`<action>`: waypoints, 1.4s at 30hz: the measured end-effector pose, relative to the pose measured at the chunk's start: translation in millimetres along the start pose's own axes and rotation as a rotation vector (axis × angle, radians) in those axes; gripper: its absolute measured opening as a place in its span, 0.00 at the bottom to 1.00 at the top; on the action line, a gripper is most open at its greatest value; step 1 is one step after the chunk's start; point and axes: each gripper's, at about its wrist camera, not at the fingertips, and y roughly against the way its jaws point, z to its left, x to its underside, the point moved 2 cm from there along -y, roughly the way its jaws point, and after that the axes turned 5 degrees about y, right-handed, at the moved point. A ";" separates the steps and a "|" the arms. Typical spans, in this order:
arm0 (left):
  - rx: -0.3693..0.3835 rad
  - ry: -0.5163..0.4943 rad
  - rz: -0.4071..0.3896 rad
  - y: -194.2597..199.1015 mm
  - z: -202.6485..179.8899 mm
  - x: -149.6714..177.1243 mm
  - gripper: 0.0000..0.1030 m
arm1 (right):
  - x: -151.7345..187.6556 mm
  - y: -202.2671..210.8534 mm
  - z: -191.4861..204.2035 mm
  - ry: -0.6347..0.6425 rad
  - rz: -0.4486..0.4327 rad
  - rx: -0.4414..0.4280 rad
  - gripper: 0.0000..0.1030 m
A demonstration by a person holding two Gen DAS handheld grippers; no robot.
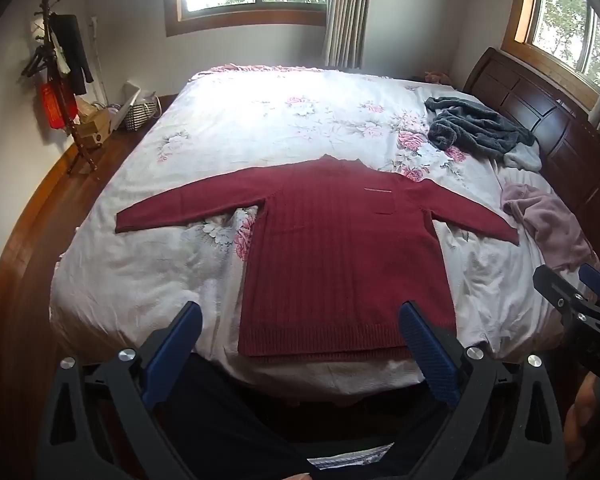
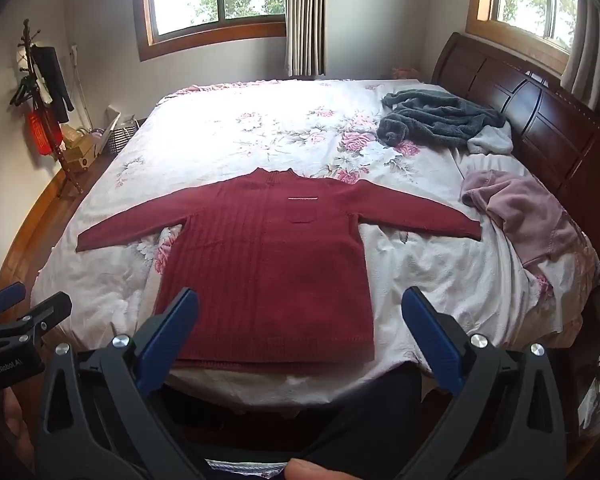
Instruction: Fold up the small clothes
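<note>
- Your left gripper (image 1: 300, 320): jaws spread wide, blue pads (image 1: 428, 354) apart, nothing between them; held off the near edge of the bed (image 1: 340, 380), pointing along it.
- Your right gripper (image 2: 300, 308): jaws likewise wide, empty, also at the bed's near edge, level with the left.
- Each gripper shows at the other's frame border; they sit side by side, apart.

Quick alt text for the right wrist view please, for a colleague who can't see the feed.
A dark red sweater lies flat and unfolded on a floral bed, sleeves spread wide. The open right gripper hovers over its hem; the left gripper shows at the left edge. Grey and pink clothes lie crumpled near the headboard.
</note>
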 end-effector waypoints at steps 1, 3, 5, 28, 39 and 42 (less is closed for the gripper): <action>0.001 0.001 0.000 0.1 0.0 -0.1 0.96 | 0.2 0.3 0.1 0.001 -0.001 0.001 0.97; 0.004 0.002 -0.003 0.9 0.2 -0.4 0.96 | 0.7 0.6 0.6 0.004 0.000 0.000 0.97; 0.003 0.001 -0.003 0.3 0.1 -0.1 0.96 | 1.3 1.2 1.3 0.007 0.000 0.001 0.97; 0.004 -0.002 -0.008 1.5 -0.3 -1.8 0.96 | -3.2 2.4 -1.4 0.004 -0.010 0.022 0.97; 0.005 -0.007 -0.017 4.5 -2.4 -3.3 0.96 | -5.3 6.7 0.0 0.011 -0.028 0.024 0.97; 0.007 -0.009 -0.022 6.8 -3.0 -5.0 0.96 | -5.3 7.1 0.4 0.013 -0.029 0.024 0.97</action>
